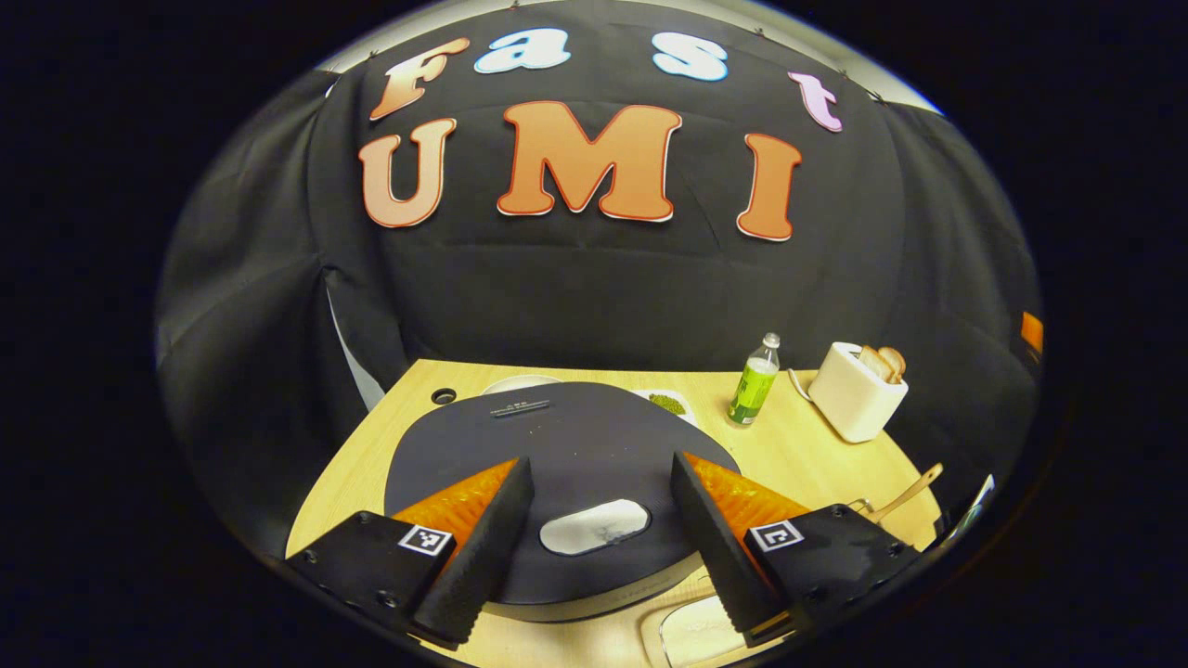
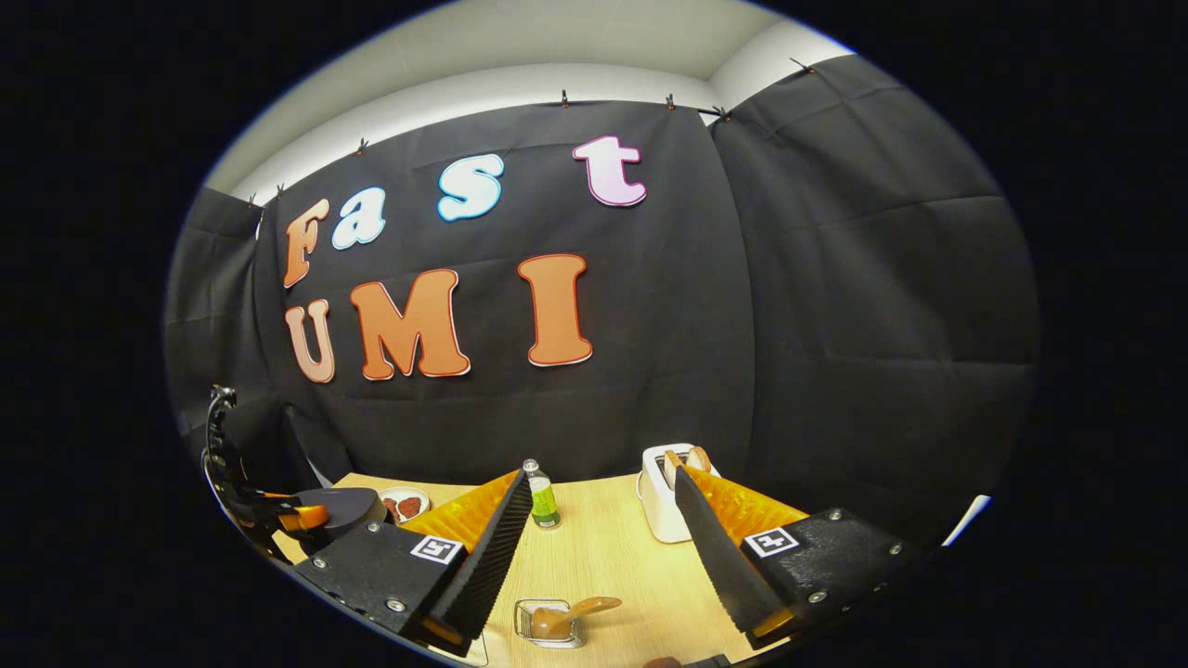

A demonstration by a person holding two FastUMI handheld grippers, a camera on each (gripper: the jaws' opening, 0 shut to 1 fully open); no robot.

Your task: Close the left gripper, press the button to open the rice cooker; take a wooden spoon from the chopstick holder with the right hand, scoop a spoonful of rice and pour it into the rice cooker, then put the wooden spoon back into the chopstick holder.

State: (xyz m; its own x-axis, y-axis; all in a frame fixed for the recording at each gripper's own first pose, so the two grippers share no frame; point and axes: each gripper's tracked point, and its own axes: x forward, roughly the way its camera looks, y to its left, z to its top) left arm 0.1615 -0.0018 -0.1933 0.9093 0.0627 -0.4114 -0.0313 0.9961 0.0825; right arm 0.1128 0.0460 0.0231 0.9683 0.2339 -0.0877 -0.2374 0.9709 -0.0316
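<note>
Rice cooker (image 1: 575, 445) sits right under my left gripper (image 1: 601, 520), dark round lid down, silver button (image 1: 594, 527) on the lid's near edge showing between the two fingers. Left fingers are spread wide apart, nothing between them, neither one touching the button as far as I can tell. Cooker stands on the wooden table (image 1: 798, 455).

Behind the cooker I see a small dish of green stuff (image 1: 666, 403), a green bottle (image 1: 754, 380) and a white toaster (image 1: 856, 390) with bread in its slots, all well apart from the gripper. Wooden spoon handle (image 1: 910, 494) pokes up at the right edge of the left gripper view.

My right gripper (image 2: 603, 547) hangs above the table, fingers also wide apart and holding nothing. Below and between them sits the chopstick holder (image 2: 548, 623) with the wooden spoon leaning in it, bowl end tilted to the right. Bottle and toaster stand farther back. Far left in the right gripper view I catch the other gripper over the cooker lid, plus a plate (image 2: 405, 505) with something red on it.
</note>
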